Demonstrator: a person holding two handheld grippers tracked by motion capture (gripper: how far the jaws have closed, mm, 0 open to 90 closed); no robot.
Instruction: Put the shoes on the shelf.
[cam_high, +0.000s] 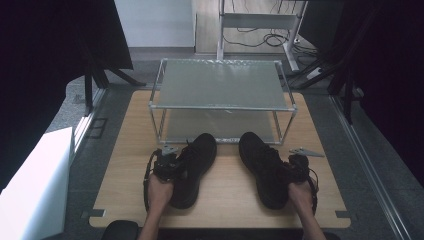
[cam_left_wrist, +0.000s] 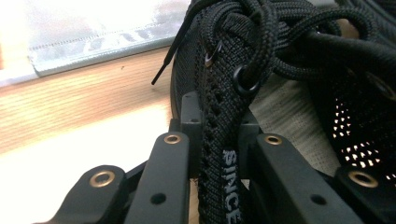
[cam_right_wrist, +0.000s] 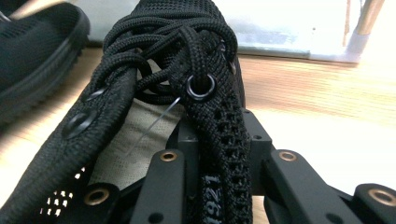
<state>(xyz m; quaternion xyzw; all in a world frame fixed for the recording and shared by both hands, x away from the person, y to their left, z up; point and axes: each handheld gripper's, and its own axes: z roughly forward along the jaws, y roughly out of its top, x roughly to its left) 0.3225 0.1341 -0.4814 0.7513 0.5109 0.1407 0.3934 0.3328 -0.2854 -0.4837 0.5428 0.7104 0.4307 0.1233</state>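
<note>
On a pale wooden bench (cam_high: 220, 190) over grey floor, dark curtains to both sides, a metal shoe rack (cam_high: 222, 95) at the far edge. Near the front edge, two black shoes, toes towards the rack. Heels partly hidden behind the hands. Left gripper (cam_high: 167, 167) clamped on the left shoe (cam_high: 192, 167) collar edge; right gripper (cam_high: 297, 167) likewise pinching the right shoe (cam_high: 262, 167) collar beside the laces.
</note>
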